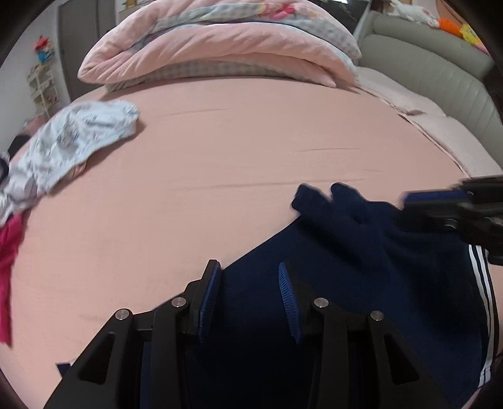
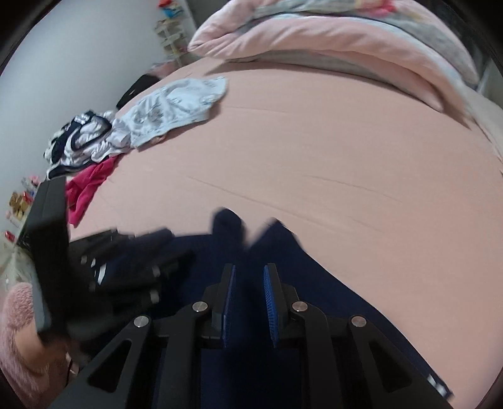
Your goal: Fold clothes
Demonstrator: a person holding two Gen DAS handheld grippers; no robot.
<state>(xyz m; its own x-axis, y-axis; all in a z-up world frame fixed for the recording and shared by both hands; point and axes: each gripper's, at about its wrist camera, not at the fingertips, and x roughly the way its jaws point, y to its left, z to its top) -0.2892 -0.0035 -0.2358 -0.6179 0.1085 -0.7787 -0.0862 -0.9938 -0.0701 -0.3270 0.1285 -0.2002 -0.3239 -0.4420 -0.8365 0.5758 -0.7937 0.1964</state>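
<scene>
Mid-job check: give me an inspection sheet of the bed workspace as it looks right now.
Surface: pink bed sheet, lightly creased.
Job's things: navy garment with white side stripes, lying under both grippers.
Clutter: light printed garment, magenta garment, navy-white pile, quilt.
Grippers: left gripper open, empty; right gripper open, empty.
Cables: nothing seen.
Surroundings: grey headboard, toys, shelf.
</scene>
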